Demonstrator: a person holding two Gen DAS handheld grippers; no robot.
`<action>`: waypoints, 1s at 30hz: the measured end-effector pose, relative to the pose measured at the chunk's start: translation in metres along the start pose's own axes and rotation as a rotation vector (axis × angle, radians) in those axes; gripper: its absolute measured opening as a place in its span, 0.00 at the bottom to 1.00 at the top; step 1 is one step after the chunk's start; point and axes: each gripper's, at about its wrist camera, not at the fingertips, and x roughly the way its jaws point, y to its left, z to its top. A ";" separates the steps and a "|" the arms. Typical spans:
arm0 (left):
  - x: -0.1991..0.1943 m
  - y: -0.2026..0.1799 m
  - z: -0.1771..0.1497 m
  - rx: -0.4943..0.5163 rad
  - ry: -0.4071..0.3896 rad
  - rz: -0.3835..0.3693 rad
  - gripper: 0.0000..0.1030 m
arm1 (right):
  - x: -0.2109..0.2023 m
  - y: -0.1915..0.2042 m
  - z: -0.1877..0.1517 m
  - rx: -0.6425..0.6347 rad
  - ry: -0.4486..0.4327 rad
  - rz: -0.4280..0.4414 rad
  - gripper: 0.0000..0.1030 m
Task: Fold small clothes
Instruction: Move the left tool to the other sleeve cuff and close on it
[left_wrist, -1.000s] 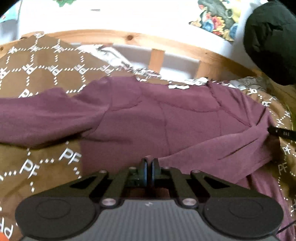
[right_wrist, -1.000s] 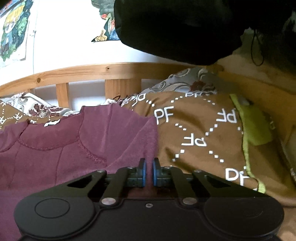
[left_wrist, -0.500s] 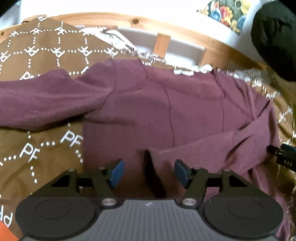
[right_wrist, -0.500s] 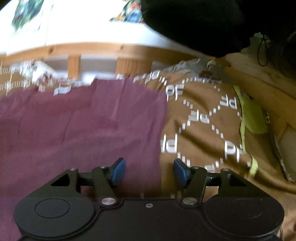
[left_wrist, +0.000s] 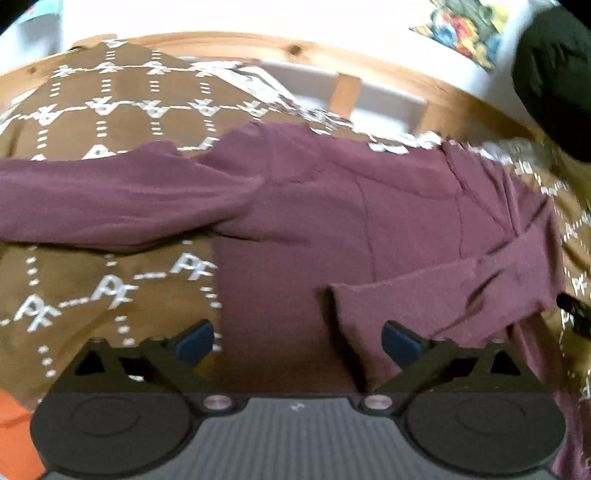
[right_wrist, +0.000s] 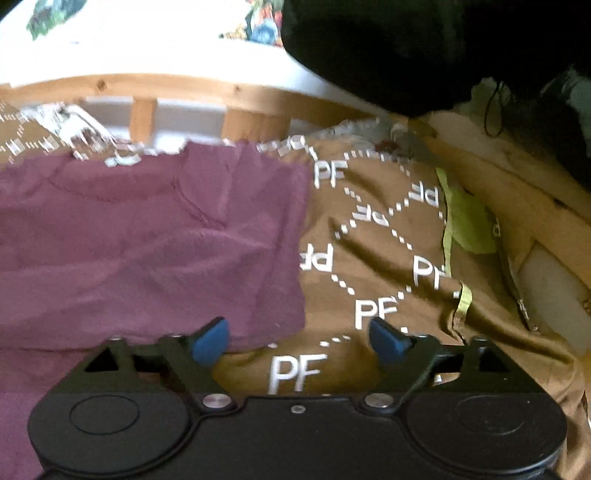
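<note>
**Both claws open over maroon top on bed**

The left claw (left_wrist: 297, 341) has just been opening and its jaws stand wide, blue pads (left_wrist: 194, 341) clear of cloth. The maroon top (left_wrist: 332, 206) lies spread flat on the brown blanket (left_wrist: 92, 288) just ahead of and under it. One sleeve (left_wrist: 443, 295) is folded across the body, its cuff end lying between the jaws but not pinched. The other sleeve (left_wrist: 103, 203) stretches out flat to the left edge of the view.

The right claw (right_wrist: 299, 341) has also just been opening — jaws wide, nothing held. The top's folded right edge (right_wrist: 303, 240) runs straight down towards its left pad; the gap between the pads sits over bare blanket, beside the top rather than on it.

Edges and room: a wooden bed rail (left_wrist: 369, 62) bounds the far side, close behind the collar. Bare blanket is open left of the body under the spread sleeve, and right of the fold.

Only the left view shows both sleeves, an orange patch (left_wrist: 14, 435) at bottom left and the tip of the other gripper at the right edge. Only the right view shows a lime-green cloth (right_wrist: 469, 218) on the blanket's right side, a wooden side board (right_wrist: 517, 192) and a dark cord — a black mass (right_wrist: 406, 48) hangs overhead, seen small in the left view too. Both frames are motion-blurred.
</note>
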 end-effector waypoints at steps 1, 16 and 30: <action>-0.005 0.006 0.001 -0.015 -0.002 0.009 0.99 | -0.007 0.004 0.001 -0.005 -0.018 0.013 0.91; -0.094 0.148 0.003 -0.071 -0.062 0.271 0.99 | -0.095 0.101 -0.001 -0.028 -0.081 0.321 0.99; -0.113 0.255 0.020 -0.425 -0.281 0.213 0.99 | -0.118 0.150 -0.015 -0.140 -0.050 0.390 0.99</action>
